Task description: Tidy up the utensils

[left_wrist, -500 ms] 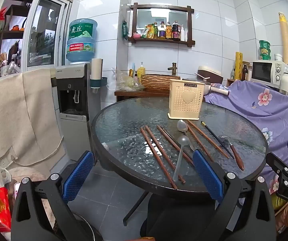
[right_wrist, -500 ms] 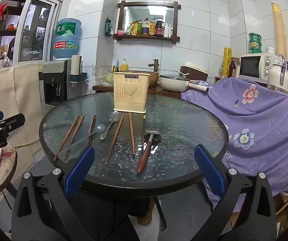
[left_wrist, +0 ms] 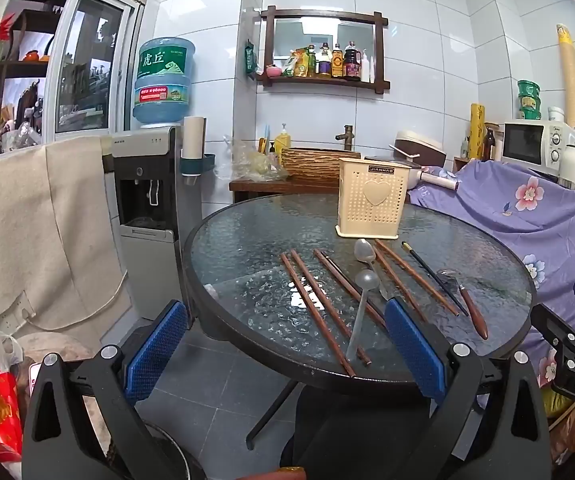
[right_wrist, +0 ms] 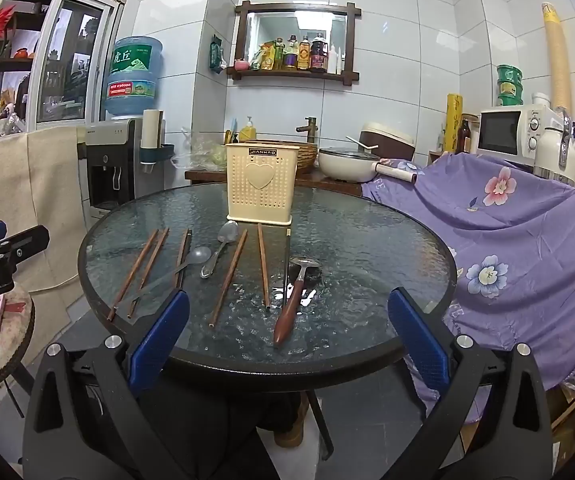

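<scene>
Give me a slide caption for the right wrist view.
Open right gripper faces chopsticks, spoons and cream holder on glass table.

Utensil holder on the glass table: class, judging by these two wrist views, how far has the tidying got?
Done: nothing that shows; no handle sticks out of the cream holder. In hand: nothing, since the left gripper and right gripper both hang open, short of the table. Left: the brown chopsticks, both metal spoons and the wooden-handled utensil lie flat on the glass.
</scene>
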Tool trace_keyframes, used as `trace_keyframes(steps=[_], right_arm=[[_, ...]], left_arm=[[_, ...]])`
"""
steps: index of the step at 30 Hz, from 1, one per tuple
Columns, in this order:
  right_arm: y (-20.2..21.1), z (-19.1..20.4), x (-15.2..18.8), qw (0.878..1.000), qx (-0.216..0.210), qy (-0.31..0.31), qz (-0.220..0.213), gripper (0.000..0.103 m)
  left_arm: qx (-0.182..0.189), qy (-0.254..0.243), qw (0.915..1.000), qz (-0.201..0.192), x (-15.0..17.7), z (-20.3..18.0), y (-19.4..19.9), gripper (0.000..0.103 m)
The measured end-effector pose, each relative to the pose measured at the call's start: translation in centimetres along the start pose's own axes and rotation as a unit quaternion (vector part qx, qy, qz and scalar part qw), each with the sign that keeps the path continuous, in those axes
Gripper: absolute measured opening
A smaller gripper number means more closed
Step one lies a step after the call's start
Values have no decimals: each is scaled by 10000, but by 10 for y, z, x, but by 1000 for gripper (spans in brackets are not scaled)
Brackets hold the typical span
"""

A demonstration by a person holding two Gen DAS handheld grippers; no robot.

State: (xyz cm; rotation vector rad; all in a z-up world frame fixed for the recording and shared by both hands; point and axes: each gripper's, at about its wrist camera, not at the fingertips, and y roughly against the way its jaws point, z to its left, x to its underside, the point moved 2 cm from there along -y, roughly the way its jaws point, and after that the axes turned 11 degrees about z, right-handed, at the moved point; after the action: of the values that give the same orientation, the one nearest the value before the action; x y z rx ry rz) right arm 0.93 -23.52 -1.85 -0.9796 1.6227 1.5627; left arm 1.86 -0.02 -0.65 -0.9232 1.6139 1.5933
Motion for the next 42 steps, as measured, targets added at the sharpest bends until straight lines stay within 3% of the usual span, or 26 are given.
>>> trace_keyframes(steps=[42], right_arm=[[3, 0, -2, 10000, 10, -9, -58, 98]], left_arm=[[78, -2, 10000, -13, -3, -2, 1, 97]])
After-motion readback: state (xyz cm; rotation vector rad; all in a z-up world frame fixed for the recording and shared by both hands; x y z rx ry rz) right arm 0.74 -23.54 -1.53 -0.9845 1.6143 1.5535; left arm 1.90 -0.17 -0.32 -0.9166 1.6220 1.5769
